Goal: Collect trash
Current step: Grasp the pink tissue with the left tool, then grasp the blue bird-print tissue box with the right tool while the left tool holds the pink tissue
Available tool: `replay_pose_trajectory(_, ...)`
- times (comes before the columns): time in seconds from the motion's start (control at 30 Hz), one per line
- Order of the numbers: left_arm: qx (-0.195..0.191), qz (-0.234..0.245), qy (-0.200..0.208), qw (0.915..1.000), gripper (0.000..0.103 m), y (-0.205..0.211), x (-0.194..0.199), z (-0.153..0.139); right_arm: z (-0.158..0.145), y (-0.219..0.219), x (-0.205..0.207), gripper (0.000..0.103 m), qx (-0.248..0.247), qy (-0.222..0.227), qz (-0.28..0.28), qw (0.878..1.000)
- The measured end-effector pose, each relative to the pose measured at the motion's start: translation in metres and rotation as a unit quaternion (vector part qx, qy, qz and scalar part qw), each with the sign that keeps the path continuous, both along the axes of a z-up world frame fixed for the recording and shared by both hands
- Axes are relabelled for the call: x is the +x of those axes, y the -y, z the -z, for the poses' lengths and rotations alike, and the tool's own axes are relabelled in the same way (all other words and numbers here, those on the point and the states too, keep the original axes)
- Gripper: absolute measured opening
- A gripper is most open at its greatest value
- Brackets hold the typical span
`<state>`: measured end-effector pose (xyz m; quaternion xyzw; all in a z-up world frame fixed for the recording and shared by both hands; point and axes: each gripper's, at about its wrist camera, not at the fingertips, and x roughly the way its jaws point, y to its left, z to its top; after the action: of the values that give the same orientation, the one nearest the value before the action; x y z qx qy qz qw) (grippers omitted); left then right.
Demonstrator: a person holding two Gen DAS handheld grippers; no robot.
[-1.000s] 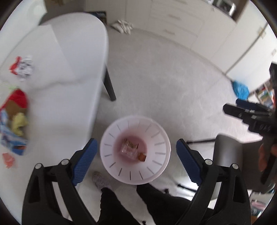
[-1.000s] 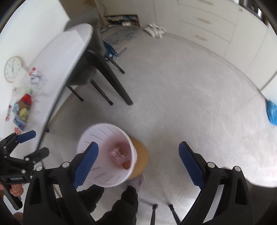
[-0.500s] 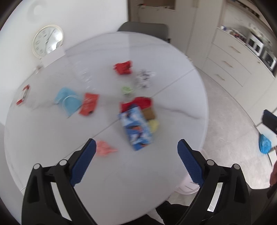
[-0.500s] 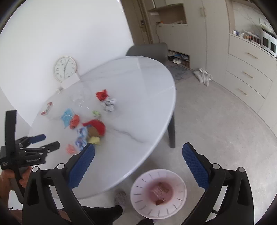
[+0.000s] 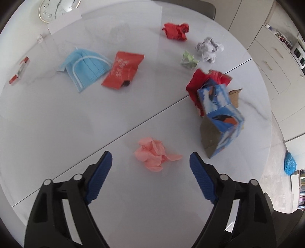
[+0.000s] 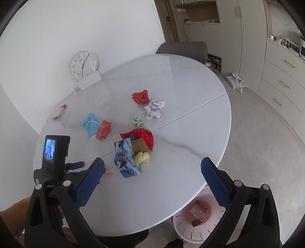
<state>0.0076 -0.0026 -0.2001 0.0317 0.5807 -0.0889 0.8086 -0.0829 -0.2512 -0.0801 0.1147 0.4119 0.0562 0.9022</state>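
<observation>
Here the left tool (image 5: 150, 162), pads closing with nothing between them, hangs over a crumpled pink wad (image 5: 155, 153) on the white tabletop (image 5: 57, 133), its loose tail pointing right, while the right tool (image 6: 152, 169) stands spread wide.

— Left wrist view: mounted behind the left gripper (image 5: 150, 158), aimed steeply down at the round table (image 5: 133, 106); close in, tabletop filling nearly the whole field, pink crumpled paper (image 5: 155, 155) just ahead of the blue pads.

— Right wrist view: mounted behind the right gripper (image 6: 152, 167), set higher and farther back, tilted less steeply; takes in table edge, floor, cabinets (image 6: 282, 76), pink bin (image 6: 196, 227) below.

— Shared ground: blue carton (image 5: 219, 114), face mask (image 5: 85, 66), wall clock (image 5: 57, 7). Left gripper's camera body (image 6: 55, 152) seen at the right view's left side.
</observation>
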Motion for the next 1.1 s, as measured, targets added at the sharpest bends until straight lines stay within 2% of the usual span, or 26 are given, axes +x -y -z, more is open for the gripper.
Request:
replay_pose_trajectory(0.07,-0.002,0.004,-0.008,1.0,0.07,0.002,0.004,0.01,0.001,-0.003,-0.002,0.101,-0.003,-0.005,0.002,1.0)
replay_pose_trajectory(0.13,-0.002,0.012,-0.013,0.9998,0.06,0.005,0.005,0.015,0.002,-0.006,-0.003,0.1,-0.006,-0.01,0.004,1.0)
replay_pose_trajectory(0.27,-0.017,0.015,-0.006,0.9997,0.05,0.006,0.005,0.017,0.005,-0.012,-0.003,0.1,-0.015,-0.017,-0.002,1.0)
replay_pose_trajectory(0.43,-0.028,0.013,-0.002,0.9995,0.037,0.002,0.006,0.014,0.016,-0.029,0.007,0.1,-0.025,-0.022,-0.034,0.999)
replay_pose_trajectory(0.6,-0.038,0.008,0.012,0.9992,0.036,-0.013,0.006,-0.003,0.044,-0.062,0.035,0.097,-0.044,-0.03,-0.071,0.996)
replay_pose_trajectory(0.73,-0.04,0.007,0.024,0.9989,0.036,-0.032,0.004,-0.02,0.071,-0.096,0.058,0.096,-0.092,-0.029,-0.089,0.991)
replay_pose_trajectory(0.8,-0.04,0.007,0.032,0.9987,0.036,-0.043,0.001,-0.029,0.083,-0.117,0.067,0.094,-0.133,-0.025,-0.096,0.986)
replay_pose_trajectory(0.87,-0.042,0.007,0.037,0.9984,0.036,-0.055,0.0,-0.038,0.095,-0.133,0.074,0.091,-0.173,-0.025,-0.099,0.98)
replay_pose_trajectory(0.9,-0.043,0.007,0.038,0.9983,0.036,-0.06,-0.001,-0.041,0.101,-0.139,0.077,0.086,-0.189,-0.027,-0.101,0.976)
replay_pose_trajectory(0.97,-0.04,0.007,0.04,0.9984,0.036,-0.071,-0.001,-0.047,0.113,-0.149,0.083,0.073,-0.217,-0.038,-0.101,0.97)
replay_pose_trajectory(1.03,-0.039,0.008,0.04,0.9984,0.036,-0.081,0.0,-0.05,0.122,-0.154,0.086,0.052,-0.235,-0.051,-0.097,0.966)
replay_pose_trajectory(1.1,-0.037,0.007,0.041,0.9985,0.036,-0.089,0.003,-0.051,0.124,-0.153,0.084,0.049,-0.25,-0.047,-0.084,0.963)
